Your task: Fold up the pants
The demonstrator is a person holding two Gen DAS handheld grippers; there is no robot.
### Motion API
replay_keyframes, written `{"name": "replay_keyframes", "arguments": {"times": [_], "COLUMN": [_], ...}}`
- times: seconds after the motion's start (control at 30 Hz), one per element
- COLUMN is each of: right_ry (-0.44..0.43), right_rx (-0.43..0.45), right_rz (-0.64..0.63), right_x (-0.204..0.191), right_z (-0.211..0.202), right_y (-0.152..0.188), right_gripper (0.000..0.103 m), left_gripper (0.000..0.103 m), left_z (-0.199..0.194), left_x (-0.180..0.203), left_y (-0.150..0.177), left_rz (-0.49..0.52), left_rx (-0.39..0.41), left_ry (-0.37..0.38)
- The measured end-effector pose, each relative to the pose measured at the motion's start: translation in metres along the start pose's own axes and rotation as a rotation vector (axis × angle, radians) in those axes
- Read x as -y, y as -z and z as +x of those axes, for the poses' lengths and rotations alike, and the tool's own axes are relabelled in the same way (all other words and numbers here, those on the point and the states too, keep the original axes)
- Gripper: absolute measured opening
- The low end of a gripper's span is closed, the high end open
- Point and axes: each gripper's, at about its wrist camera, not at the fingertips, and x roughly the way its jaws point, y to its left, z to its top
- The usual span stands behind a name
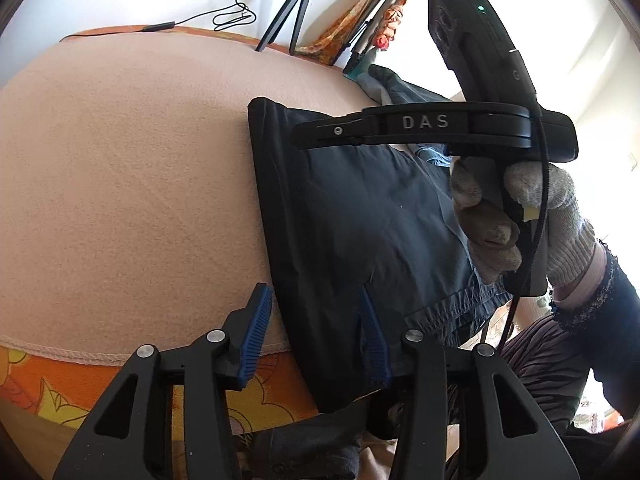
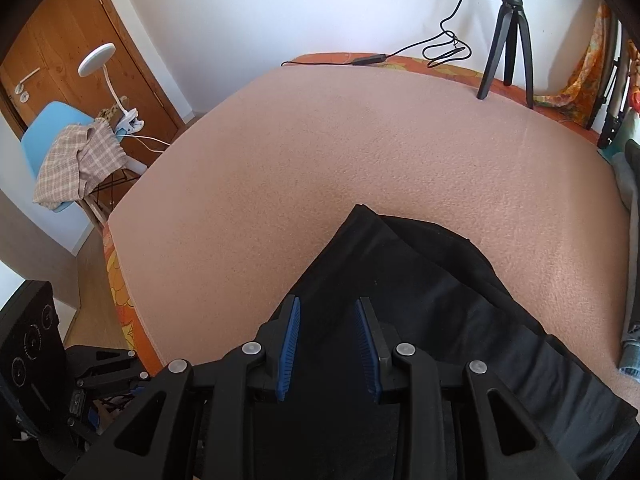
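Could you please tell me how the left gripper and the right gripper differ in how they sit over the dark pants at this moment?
The left gripper straddles the pants' edge: one fingertip is over the pink blanket, the other over the fabric. The right gripper sits wholly over the pants. The left's jaws gape wider than the right's. Both are open and hold nothing, and both have blue ribbed pads.

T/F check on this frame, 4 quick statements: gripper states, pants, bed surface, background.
1. The left gripper is open. True.
2. The right gripper is shut on the pants. False: its jaws stand apart above the dark fabric.
3. The pants lie on a peach blanket. True.
4. The tripod at the far edge is white. False: it is black.
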Motion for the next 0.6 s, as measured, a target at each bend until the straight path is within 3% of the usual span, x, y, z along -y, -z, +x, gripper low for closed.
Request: {"name": "replay_keyframes", "arguments": {"times": [0.27, 0.47, 0.6], "right_ry": [0.002, -0.024, -0.030], "right_rx": [-0.060, -0.052, -0.081], "right_rz": [0.039, 0.088, 0.144], "right_x": [0.008, 0.010, 0.011], "right_z": [0.029, 0.036, 0.032], "right_y": [-0.015, -0.022, -0.026], "right_gripper": [0.032, 0.036, 0.040], "left_gripper": [0.045, 0.045, 0.045], "left_z": [0.011, 0.007, 0.001], "left_x": [0.002, -0.003, 0.011], "left_y": [-0.001, 0.005, 0.008], "left_rz": [-0.038, -0.127, -0.076], "left_rx": [-0.034, -0.020, 0.008], "left_ry": [0.043, 0.123, 0.134]}}
